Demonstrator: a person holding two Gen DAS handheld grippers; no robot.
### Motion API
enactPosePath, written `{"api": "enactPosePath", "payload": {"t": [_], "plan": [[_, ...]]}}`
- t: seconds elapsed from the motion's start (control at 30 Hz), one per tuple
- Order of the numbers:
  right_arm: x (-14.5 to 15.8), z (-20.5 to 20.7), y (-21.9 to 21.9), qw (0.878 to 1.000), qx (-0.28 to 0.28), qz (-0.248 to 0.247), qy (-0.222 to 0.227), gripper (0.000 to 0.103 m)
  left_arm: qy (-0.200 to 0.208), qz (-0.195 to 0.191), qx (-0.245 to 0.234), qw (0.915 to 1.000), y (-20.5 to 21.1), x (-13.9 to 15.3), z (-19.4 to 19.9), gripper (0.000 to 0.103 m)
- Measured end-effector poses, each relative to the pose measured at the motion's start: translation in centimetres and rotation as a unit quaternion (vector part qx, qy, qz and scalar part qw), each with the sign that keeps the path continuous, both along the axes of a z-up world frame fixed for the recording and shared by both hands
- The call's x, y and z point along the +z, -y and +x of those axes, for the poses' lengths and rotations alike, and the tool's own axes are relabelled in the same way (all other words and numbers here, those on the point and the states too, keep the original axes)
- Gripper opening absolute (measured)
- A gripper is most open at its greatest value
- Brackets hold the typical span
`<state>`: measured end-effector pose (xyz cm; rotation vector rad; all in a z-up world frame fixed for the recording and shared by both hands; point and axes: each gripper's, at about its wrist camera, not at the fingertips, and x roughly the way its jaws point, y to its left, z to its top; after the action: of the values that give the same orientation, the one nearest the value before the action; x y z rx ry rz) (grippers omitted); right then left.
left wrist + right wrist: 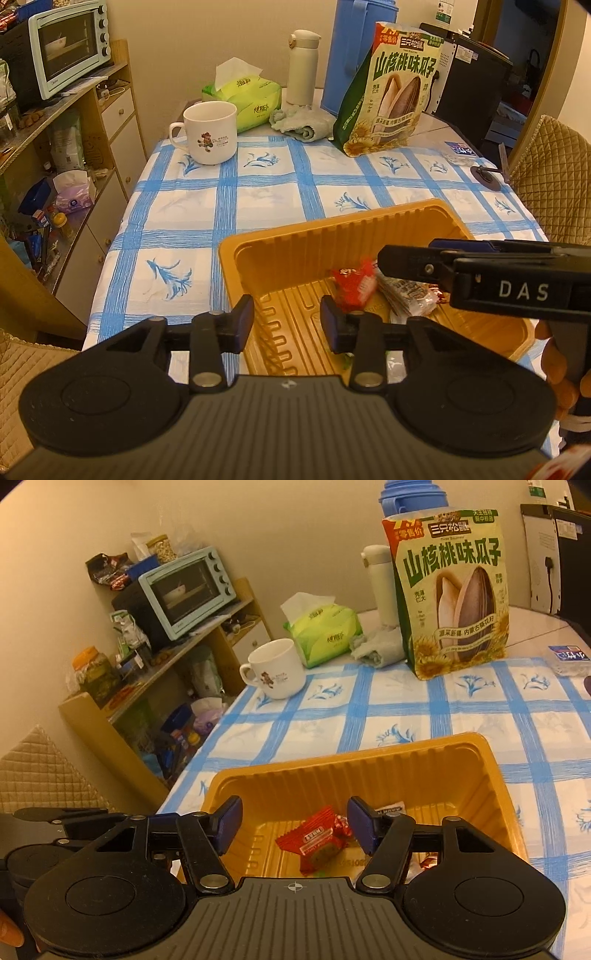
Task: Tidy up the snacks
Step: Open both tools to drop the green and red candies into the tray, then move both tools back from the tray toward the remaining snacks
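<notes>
Much of the snack pile is hidden: in the left wrist view the right tongs [380, 258] reach in from the right edge and cover part of the grey printed packet [400, 295], and the near end of the gold plastic tray [332, 229] is cut off behind the left tongs [287, 321]. The red wrapped snack [319, 843] lies loose on the ribbed tray floor, blurred in the left view, sharper in the right, with a small foil-wrapped sweet [341, 825] just beside it. Both pairs of tongs stand apart with nothing pressed between their blue pads; the right tongs [295, 827] gape wider, the red snack below the gap. The tray sits on the desk [266, 192], covered by a blue-checked cloth with flower prints. Farther back stand a white mug [210, 133], a green tissue pack [251, 98], a crumpled cloth [301, 123], a glossy sunflower-seed bag [391, 96], a pale flask [303, 66] and a blue jug [347, 55], its top cut off.
</notes>
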<state>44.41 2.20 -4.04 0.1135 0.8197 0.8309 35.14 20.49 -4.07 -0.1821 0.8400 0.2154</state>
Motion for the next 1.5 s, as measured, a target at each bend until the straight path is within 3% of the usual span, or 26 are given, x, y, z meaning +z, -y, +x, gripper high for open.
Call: {"api": "enactPosePath", "payload": {"t": [0.23, 0.53, 1.13, 1.5], "plan": [[1.1, -0.5, 2.1, 1.0, -0.021, -0.002, 0.008, 0.08, 0.013, 0.003, 0.001, 0.9999, 1.1, 1.3, -1.2, 0.065], [3.1, -2.0, 6.3, 0.999, -0.047, -0.003, 0.02, 0.087, 0.034, 0.01, 0.002, 0.9994, 3.5, 3.8, -3.5, 0.08], [6.0, -11.1, 17.0, 0.998, -0.04, -0.012, 0.046, 0.088, 0.077, 0.009, -0.008, 0.997, 12.5, 8.3, -12.3, 0.085], [5.5, -17.6, 22.3, 0.998, -0.021, -0.047, 0.035, 0.088, 0.076, -0.01, -0.011, 0.997, 18.4, 8.2, -18.5, 0.085]]}}
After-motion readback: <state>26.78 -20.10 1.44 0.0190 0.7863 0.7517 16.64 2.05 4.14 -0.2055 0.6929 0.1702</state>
